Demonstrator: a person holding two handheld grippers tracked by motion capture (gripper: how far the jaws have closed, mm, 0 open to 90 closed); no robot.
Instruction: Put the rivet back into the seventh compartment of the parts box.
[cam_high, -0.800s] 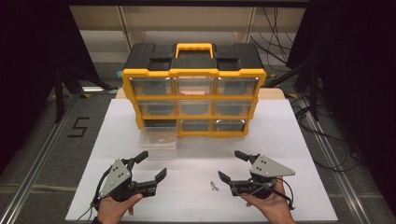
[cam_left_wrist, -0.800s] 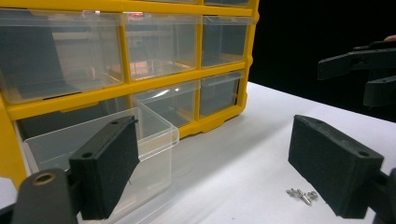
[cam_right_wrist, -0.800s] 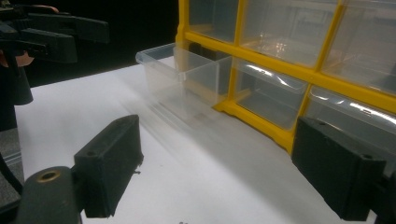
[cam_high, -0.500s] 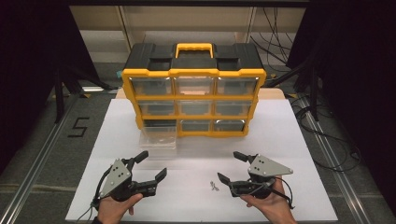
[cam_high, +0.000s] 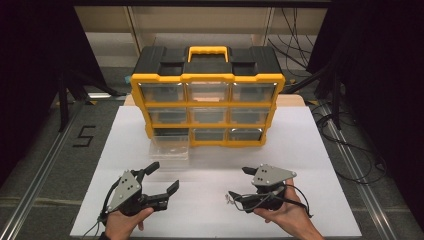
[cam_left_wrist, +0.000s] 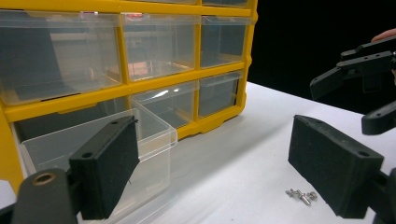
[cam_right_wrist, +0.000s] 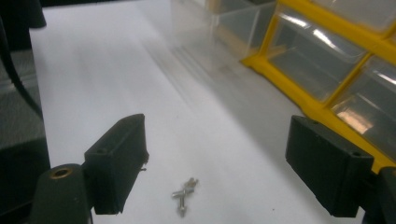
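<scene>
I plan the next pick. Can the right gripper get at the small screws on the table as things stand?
Probably yes. The right gripper is open and the small screws lie on the bare white table just ahead of its jaws, with nothing between them.

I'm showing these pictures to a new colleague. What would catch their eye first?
Probably the yellow and black drawer cabinet standing at the far middle of the white table, with one clear drawer pulled out at its lower left. Next, the two open grippers near the person's edge, left gripper and right gripper, with small metal screws lying between the right one's jaws.
</scene>
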